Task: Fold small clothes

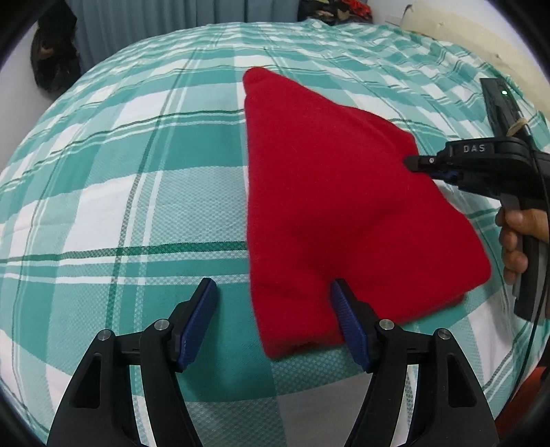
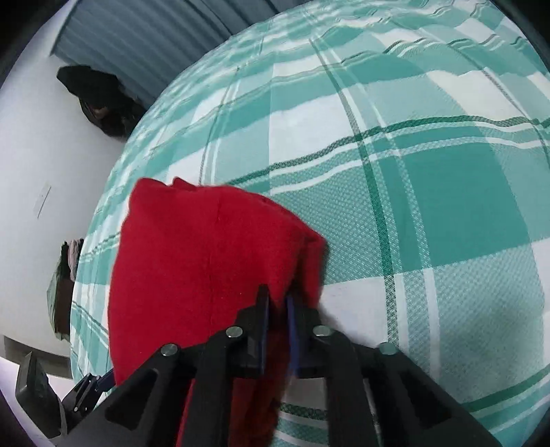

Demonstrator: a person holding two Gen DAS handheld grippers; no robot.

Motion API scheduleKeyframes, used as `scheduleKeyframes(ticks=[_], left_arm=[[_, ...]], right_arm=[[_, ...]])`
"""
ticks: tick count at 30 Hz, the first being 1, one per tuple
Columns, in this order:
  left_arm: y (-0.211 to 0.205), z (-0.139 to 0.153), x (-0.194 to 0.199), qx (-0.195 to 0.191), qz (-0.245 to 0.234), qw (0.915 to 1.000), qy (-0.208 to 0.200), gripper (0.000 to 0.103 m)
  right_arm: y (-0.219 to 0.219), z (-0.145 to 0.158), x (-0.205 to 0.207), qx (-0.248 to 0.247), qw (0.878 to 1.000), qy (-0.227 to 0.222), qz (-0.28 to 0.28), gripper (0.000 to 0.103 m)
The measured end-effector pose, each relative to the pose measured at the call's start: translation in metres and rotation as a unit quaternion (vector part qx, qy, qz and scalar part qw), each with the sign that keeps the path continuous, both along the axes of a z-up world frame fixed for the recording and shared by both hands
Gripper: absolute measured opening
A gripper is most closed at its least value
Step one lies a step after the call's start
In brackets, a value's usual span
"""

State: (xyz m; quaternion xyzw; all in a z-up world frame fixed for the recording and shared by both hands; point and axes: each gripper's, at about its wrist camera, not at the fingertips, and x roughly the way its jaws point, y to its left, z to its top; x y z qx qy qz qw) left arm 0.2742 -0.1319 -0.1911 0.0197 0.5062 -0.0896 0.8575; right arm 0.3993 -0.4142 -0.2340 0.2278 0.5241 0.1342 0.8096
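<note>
A red fleece garment (image 1: 326,206) lies folded on the green-and-white plaid bed sheet (image 1: 137,172), narrowing toward the far end. My left gripper (image 1: 273,285) is open at its near edge. The right finger (image 1: 347,319) rests over the red cloth and the left finger (image 1: 196,319) is over bare sheet. My right gripper (image 1: 410,161) comes in from the right at the garment's right edge. In the right wrist view the right gripper (image 2: 276,295) has its jaws narrow with a bunched fold of the red garment (image 2: 206,258) pinched between the blue pads.
A person's hand (image 1: 515,240) holds the right gripper's handle. A dark bundle (image 1: 51,58) hangs by the grey curtain at the far left. Colourful clothes (image 1: 333,10) are piled beyond the bed. A beige board (image 1: 447,31) runs along the far right edge.
</note>
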Motion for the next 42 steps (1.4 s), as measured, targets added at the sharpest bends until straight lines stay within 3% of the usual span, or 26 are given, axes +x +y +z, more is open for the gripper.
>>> scheduleKeyframes(ticks=[1, 3, 6, 9, 11, 14, 18, 20, 23, 26, 29, 33, 34, 35, 36, 38, 42], left_arm=[[0.001, 0.001, 0.000, -0.001, 0.001, 1.0000, 0.001, 0.071], [0.002, 0.001, 0.000, -0.001, 0.002, 1.0000, 0.002, 0.071], [0.001, 0.002, -0.001, 0.002, 0.002, 1.0000, 0.000, 0.071], [0.000, 0.002, 0.000, 0.006, 0.003, 1.0000, 0.000, 0.071], [0.000, 0.001, 0.000, 0.005, 0.006, 1.0000, 0.002, 0.071], [0.000, 0.001, -0.001, 0.005, 0.008, 0.9999, 0.004, 0.071], [0.002, 0.001, -0.004, 0.013, -0.003, 0.9998, 0.015, 0.073], [0.009, 0.009, -0.011, 0.013, -0.014, 0.9996, 0.020, 0.072], [0.037, 0.034, -0.019, -0.041, -0.002, 0.9992, 0.000, 0.076], [0.064, 0.042, -0.004, -0.115, 0.035, 0.9927, -0.003, 0.085], [0.060, 0.023, 0.019, -0.150, 0.031, 0.9878, 0.029, 0.084], [0.029, -0.009, 0.032, -0.163, -0.014, 0.9823, 0.090, 0.080], [0.020, -0.012, 0.031, -0.152, -0.025, 0.9844, 0.085, 0.080], [0.012, -0.013, 0.029, -0.143, -0.036, 0.9859, 0.078, 0.062], [0.008, -0.015, 0.030, -0.146, -0.043, 0.9851, 0.080, 0.035], [0.010, -0.012, 0.031, -0.167, -0.028, 0.9819, 0.086, 0.021], [0.017, 0.023, 0.016, -0.159, -0.037, 0.9857, 0.044, 0.018]], right_arm=[[-0.001, 0.005, -0.004, -0.001, 1.000, -0.005, -0.002, 0.035], [-0.006, 0.023, -0.014, -0.030, 0.999, -0.027, -0.017, 0.042], [-0.001, 0.061, -0.036, -0.060, 0.995, -0.086, 0.002, 0.042], [0.023, 0.095, -0.071, -0.037, 0.988, -0.140, 0.063, 0.042], [0.044, 0.100, -0.087, -0.029, 0.983, -0.154, 0.096, 0.042], [0.067, 0.078, -0.103, -0.036, 0.981, -0.140, 0.129, 0.042], [0.072, 0.016, -0.111, -0.062, 0.986, -0.048, 0.147, 0.038], [0.058, 0.024, -0.118, -0.039, 0.988, -0.059, 0.135, 0.039], [0.029, 0.049, -0.112, -0.008, 0.990, -0.090, 0.104, 0.077], [-0.006, 0.056, -0.082, 0.031, 0.992, -0.115, 0.046, 0.080], [-0.028, 0.028, -0.033, 0.112, 0.991, -0.070, 0.006, 0.080], [-0.035, -0.031, 0.017, 0.197, 0.979, 0.017, -0.042, 0.073], [-0.035, -0.036, 0.022, 0.214, 0.976, 0.019, -0.043, 0.061], [-0.032, -0.039, 0.026, 0.226, 0.973, 0.022, -0.041, 0.046], [-0.029, -0.042, 0.032, 0.237, 0.971, 0.029, -0.036, 0.015], [-0.025, -0.039, 0.035, 0.220, 0.974, 0.032, -0.035, 0.015], [-0.014, 0.019, 0.022, 0.176, 0.983, -0.050, 0.002, 0.014]])
